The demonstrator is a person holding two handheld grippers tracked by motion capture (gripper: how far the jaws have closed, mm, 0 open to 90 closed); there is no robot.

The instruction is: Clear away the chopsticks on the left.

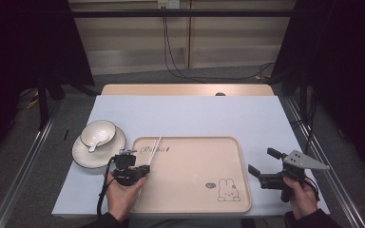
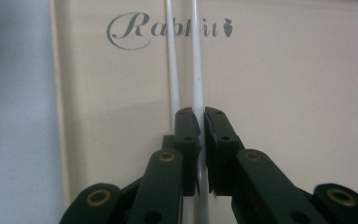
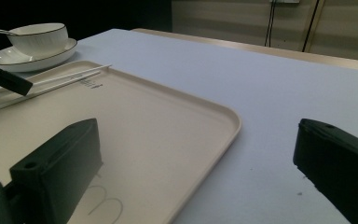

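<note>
A pair of white chopsticks lies lengthwise over the left part of the beige tray, tips pointing away past the "Rabbit" lettering. My left gripper is shut on them near their near end. In the left gripper view one chopstick runs between the pads of that gripper, and the other chopstick passes under the left jaw. My right gripper stands open just off the tray's right rim with nothing between its jaws, seen also in its own view.
A white bowl with a spoon in it sits on a saucer left of the tray. A rabbit drawing marks the tray's near right corner. A pale blue cloth covers the table.
</note>
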